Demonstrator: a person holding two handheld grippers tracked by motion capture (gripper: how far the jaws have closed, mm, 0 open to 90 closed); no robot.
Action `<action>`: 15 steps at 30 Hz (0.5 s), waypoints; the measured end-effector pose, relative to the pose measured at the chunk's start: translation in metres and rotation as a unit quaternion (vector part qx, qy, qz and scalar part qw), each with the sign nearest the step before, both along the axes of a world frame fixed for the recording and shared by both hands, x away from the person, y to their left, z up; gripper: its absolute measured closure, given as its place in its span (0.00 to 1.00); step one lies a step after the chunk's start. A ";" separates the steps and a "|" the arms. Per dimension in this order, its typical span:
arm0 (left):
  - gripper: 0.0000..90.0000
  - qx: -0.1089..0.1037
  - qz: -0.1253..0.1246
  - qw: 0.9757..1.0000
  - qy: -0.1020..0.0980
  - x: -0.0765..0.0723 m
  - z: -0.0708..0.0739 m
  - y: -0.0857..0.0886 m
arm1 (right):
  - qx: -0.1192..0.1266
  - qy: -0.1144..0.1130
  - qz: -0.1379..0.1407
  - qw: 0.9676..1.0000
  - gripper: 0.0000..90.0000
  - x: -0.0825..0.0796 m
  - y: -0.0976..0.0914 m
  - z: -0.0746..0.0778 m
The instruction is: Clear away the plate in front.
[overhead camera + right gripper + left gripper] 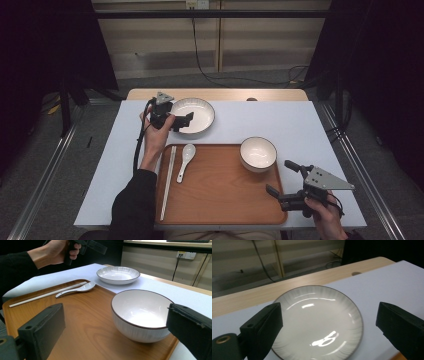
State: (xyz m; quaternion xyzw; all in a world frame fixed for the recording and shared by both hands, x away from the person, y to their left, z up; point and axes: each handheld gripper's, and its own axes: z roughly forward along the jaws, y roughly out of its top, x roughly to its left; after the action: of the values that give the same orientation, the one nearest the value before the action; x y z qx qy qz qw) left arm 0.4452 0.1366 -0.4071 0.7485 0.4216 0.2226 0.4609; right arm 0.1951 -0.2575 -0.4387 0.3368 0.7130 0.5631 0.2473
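Observation:
A white ribbed plate [201, 113] lies on the white table cover beyond the tray. My left gripper [183, 121] hovers open at the plate's left rim. In the left gripper view the plate [319, 320] lies between and beyond the spread jaws of the left gripper [329, 315], untouched. A white bowl [258, 154] stands in the far right corner of the wooden tray [225, 195]. My right gripper [283, 178] is open by the tray's right edge, pointing at the bowl [142, 315]. Nothing is between the jaws of the right gripper [116, 315].
A white spoon [185, 160] and a pair of white chopsticks [168, 180] lie on the tray's left side. The white cover [300, 125] leaves a bare wooden strip [225, 94] at the table's far edge. Cables run across the floor behind.

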 end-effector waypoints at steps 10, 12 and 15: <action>0.10 0.001 0.028 0.998 0.054 0.038 -0.023 0.024 | 0.000 0.002 0.001 1.000 0.02 0.001 0.001 0.000; 0.09 0.009 0.024 0.997 0.072 0.045 -0.029 0.029 | 0.000 0.002 0.002 1.000 0.02 0.001 0.000 0.000; 0.09 0.025 0.033 0.995 0.094 0.052 -0.039 0.030 | 0.001 0.003 0.003 1.000 0.02 0.001 0.000 -0.001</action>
State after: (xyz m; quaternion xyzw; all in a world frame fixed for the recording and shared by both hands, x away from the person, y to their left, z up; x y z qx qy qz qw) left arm 0.4974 0.1662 -0.4463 0.7632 0.4815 0.1768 0.3929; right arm 0.1957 -0.2573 -0.4393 0.3366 0.7143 0.5631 0.2435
